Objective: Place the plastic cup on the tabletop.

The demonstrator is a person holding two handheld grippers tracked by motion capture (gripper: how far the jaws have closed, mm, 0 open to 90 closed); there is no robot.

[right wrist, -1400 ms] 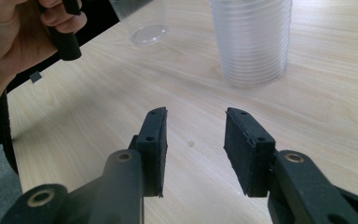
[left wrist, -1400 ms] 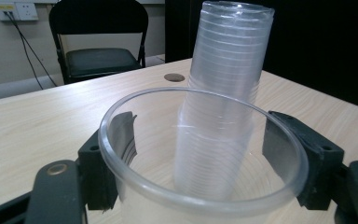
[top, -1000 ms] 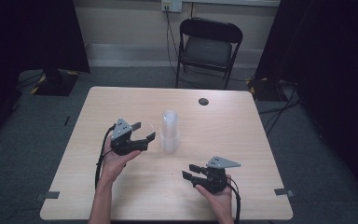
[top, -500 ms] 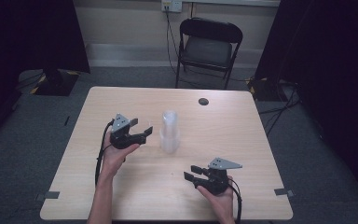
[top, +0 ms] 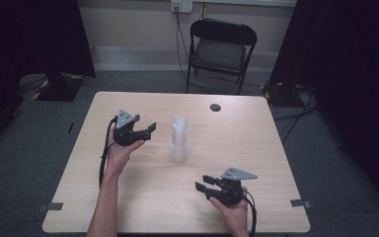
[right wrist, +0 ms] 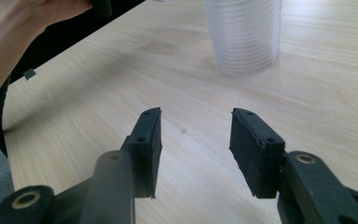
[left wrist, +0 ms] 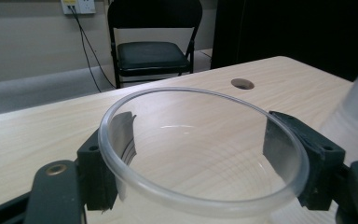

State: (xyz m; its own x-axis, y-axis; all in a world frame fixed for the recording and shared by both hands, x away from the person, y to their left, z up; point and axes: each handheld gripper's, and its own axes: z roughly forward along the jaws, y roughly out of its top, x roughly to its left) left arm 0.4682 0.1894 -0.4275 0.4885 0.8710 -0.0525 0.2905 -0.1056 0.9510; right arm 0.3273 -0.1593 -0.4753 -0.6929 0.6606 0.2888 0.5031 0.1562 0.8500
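Note:
A clear plastic cup sits between the jaws of my left gripper, whose pads press on its sides just under the rim. In the high view that left gripper hovers over the table's left half, a little left of a tall stack of clear cups. The stack stands upright near the middle of the table, and its ribbed base lies ahead of my right gripper. The right gripper rests near the front right of the table, open with nothing between its pads.
The light wooden table has a round dark cable hole near its far edge. A black folding chair stands behind the table. Dark curtains hang at both sides. The left forearm reaches across ahead of the right gripper.
My left gripper has carried the cup away from the stack, toward the left and far side of the table. The right gripper has stayed where it was.

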